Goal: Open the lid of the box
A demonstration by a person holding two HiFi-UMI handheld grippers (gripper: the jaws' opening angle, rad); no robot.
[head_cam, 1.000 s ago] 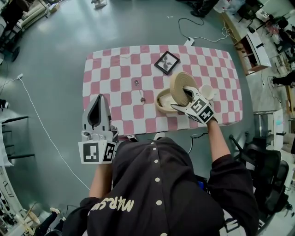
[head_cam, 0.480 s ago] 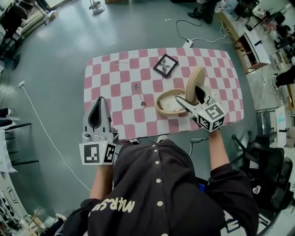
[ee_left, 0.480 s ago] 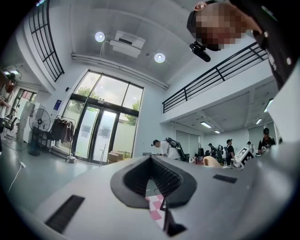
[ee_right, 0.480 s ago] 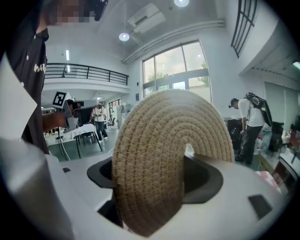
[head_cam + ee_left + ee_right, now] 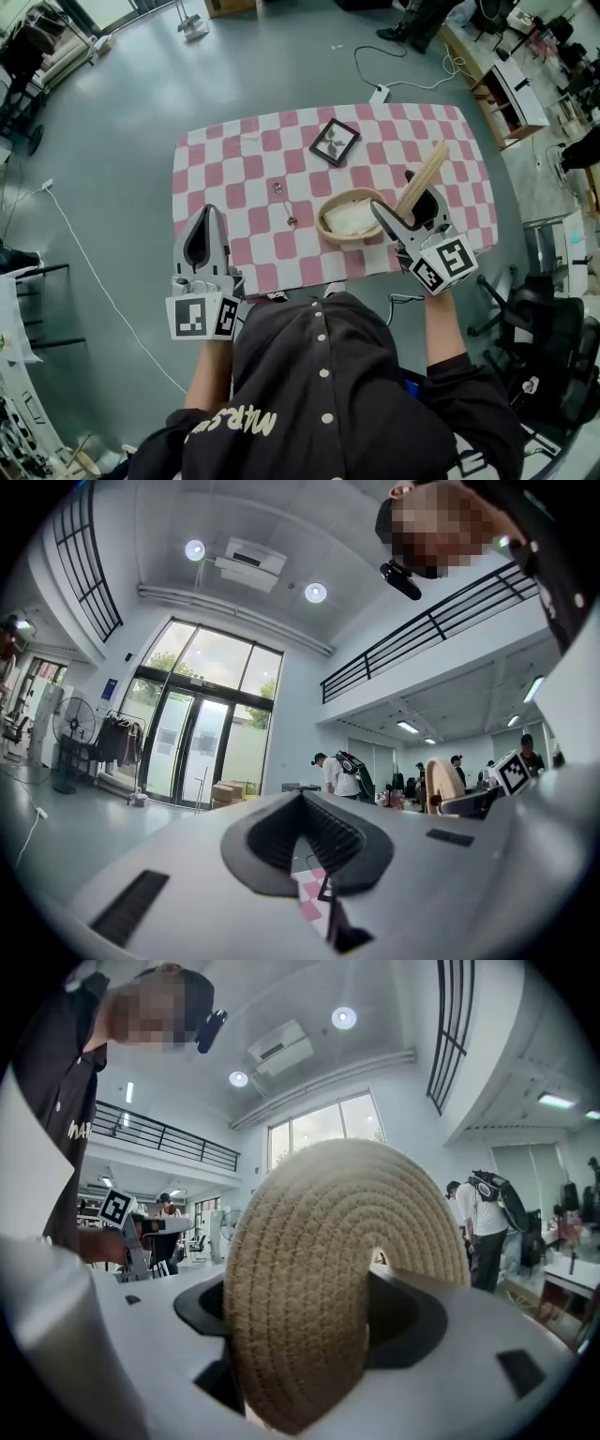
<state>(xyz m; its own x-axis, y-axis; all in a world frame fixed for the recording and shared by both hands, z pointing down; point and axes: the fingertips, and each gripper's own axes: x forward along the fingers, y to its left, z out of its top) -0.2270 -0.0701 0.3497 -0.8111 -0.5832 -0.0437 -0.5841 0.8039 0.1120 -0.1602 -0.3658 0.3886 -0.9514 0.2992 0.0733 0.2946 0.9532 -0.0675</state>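
Left gripper point(image 5: 206, 225) idle at the near-left corner of the checked cloth point(image 5: 234, 155), jaws together, nothing in them. Woven box point(image 5: 349, 217) sits open mid-table. Right gripper point(image 5: 410, 211) clamps the lid point(image 5: 424, 176), tilted on edge above the box's right rim. Opening looks done; I reckon next is laying the lid on bare cloth.

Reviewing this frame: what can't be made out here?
- Head view: pale contents of the basket, too small to identify.
- Head view: small metal pieces on the cloth, too small to name.
- Right gripper view: the woven lid in the jaws blocks basket and cloth.
- Left gripper view: the left gripper itself hides most of the cloth.
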